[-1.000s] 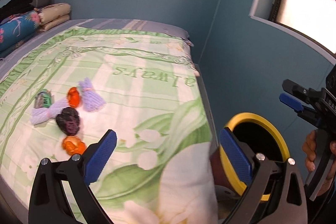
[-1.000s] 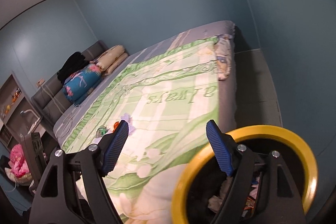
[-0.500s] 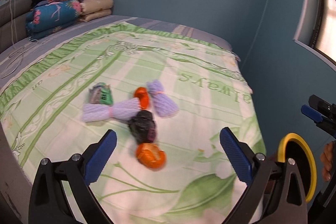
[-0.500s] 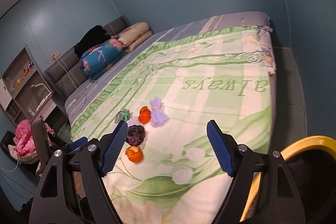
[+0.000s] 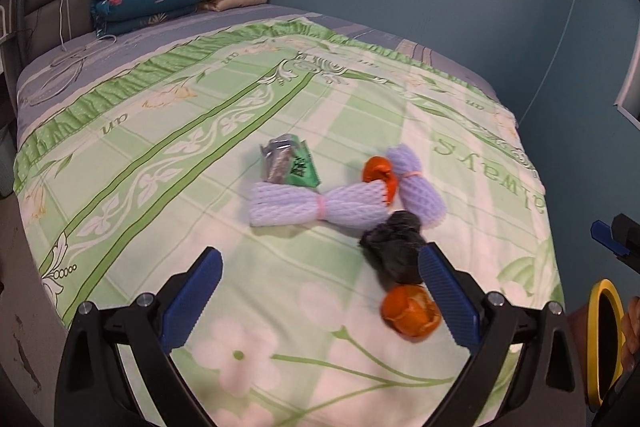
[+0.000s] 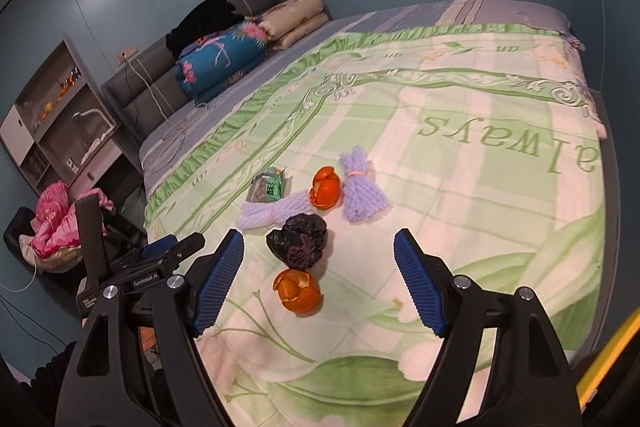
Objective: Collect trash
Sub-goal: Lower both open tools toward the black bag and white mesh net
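Both grippers hang with jaws apart, empty. The left gripper (image 5: 320,301) partly hides the near orange peel (image 5: 410,311) and black bag (image 5: 394,251); beyond the right gripper (image 6: 319,279), the bin (image 6: 612,355) is cut off.

Both grippers have swung off the yellow-rimmed bin (image 5: 600,339) & round over the bed (image 5: 160,131). Bin's now just at the edge of each view. Trash pile went from far left to centre: nearest orange peel (image 6: 298,291) & black bag (image 6: 300,245) sit ahead of right gripper (image 6: 318,283), between its wide jaws.
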`<state>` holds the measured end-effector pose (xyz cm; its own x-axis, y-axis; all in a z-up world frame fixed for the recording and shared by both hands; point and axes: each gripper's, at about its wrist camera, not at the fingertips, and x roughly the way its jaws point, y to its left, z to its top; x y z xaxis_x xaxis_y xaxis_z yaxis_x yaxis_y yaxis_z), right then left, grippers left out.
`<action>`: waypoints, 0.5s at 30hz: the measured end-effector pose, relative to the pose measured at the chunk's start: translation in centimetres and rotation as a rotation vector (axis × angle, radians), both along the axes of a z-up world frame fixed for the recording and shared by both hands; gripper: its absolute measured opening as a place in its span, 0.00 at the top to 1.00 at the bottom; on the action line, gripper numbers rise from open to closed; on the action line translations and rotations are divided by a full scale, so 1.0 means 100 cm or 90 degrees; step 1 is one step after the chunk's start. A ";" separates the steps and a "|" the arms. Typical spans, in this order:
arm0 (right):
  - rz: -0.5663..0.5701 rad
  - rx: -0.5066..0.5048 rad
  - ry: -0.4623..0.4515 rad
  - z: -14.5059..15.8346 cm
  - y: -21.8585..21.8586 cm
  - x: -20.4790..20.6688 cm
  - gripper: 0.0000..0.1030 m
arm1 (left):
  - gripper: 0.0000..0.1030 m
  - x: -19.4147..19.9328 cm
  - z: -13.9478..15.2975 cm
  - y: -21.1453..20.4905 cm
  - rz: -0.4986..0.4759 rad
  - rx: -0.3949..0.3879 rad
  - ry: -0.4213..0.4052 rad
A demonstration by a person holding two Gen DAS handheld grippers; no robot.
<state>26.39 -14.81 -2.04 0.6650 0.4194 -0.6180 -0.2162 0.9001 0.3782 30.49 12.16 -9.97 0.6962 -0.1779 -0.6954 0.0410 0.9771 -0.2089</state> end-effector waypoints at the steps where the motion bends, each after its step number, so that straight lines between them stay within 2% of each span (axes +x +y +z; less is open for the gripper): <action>1: 0.004 -0.002 0.005 -0.004 0.005 0.004 0.29 | 0.08 0.003 -0.003 0.003 0.002 0.000 0.004; 15: 0.047 -0.051 0.089 -0.069 0.061 0.066 0.29 | 0.08 0.069 -0.050 0.044 0.019 -0.028 0.056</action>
<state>33.01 -8.66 -8.96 0.5399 0.4089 -0.7357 -0.2326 0.9125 0.3365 37.44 16.60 -14.93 0.6377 -0.1897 -0.7465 -0.0088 0.9673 -0.2533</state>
